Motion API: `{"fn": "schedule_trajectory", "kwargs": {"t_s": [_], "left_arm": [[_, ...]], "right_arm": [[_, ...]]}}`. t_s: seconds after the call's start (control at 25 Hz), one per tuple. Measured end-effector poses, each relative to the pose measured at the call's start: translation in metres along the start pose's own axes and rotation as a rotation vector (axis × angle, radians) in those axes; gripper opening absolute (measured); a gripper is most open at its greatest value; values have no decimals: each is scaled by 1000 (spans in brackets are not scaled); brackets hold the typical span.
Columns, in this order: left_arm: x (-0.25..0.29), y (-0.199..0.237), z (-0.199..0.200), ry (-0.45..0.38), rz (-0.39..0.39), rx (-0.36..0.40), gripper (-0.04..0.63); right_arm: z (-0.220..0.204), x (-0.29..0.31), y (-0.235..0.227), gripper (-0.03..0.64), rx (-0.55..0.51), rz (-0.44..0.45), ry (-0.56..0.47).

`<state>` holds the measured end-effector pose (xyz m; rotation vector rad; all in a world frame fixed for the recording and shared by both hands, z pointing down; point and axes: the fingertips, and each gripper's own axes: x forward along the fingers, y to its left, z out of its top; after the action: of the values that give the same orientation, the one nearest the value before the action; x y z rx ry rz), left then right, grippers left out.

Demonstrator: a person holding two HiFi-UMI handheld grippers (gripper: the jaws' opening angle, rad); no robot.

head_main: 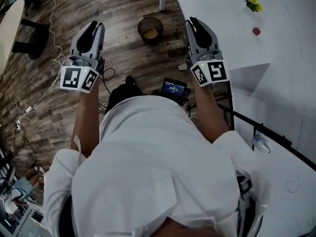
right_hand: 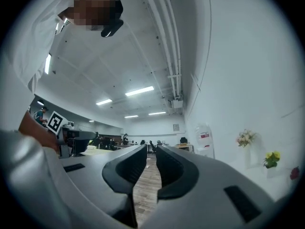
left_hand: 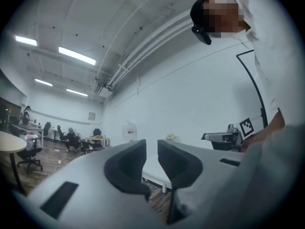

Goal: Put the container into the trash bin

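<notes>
A dark round trash bin point(head_main: 150, 29) stands on the wooden floor ahead of me, with something tan lying inside it; I cannot tell what that is. My left gripper point(head_main: 93, 27) hangs over the floor to the left of the bin. My right gripper point(head_main: 196, 23) hangs to the bin's right, at the edge of the white table point(head_main: 222, 14). Both point forward, roughly level. In the left gripper view the left gripper point(left_hand: 151, 147) has a narrow gap between its jaws and holds nothing. The right gripper point(right_hand: 151, 151) looks the same: a narrow gap, empty.
A small screen device point(head_main: 174, 89) sits on the floor by my feet. Cables point(head_main: 29, 107) trail across the floor at left, near a black chair base point(head_main: 32, 38). On the table are yellow flowers point(head_main: 254, 4) and a small red thing point(head_main: 256, 31). A black frame point(head_main: 256, 127) runs along my right.
</notes>
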<state>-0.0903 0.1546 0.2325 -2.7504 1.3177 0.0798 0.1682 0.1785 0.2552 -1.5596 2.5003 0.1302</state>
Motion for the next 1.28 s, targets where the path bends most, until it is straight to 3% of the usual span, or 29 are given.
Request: {"fn": "schedule_trajectory", "kwargs": {"t_s": [0.4,0.8,1.28], "left_arm": [[-43,48,-22,25,43,-98,78],[-81,76,-31,51,22,-104,78],[-88,68,-35,52,-16,-111,78]], "right_arm": [[-24,9,46,55,43,-61,78],[-36,29,96,50,31,-66,85],[-43,28,120,50,25,-61,105]]}}
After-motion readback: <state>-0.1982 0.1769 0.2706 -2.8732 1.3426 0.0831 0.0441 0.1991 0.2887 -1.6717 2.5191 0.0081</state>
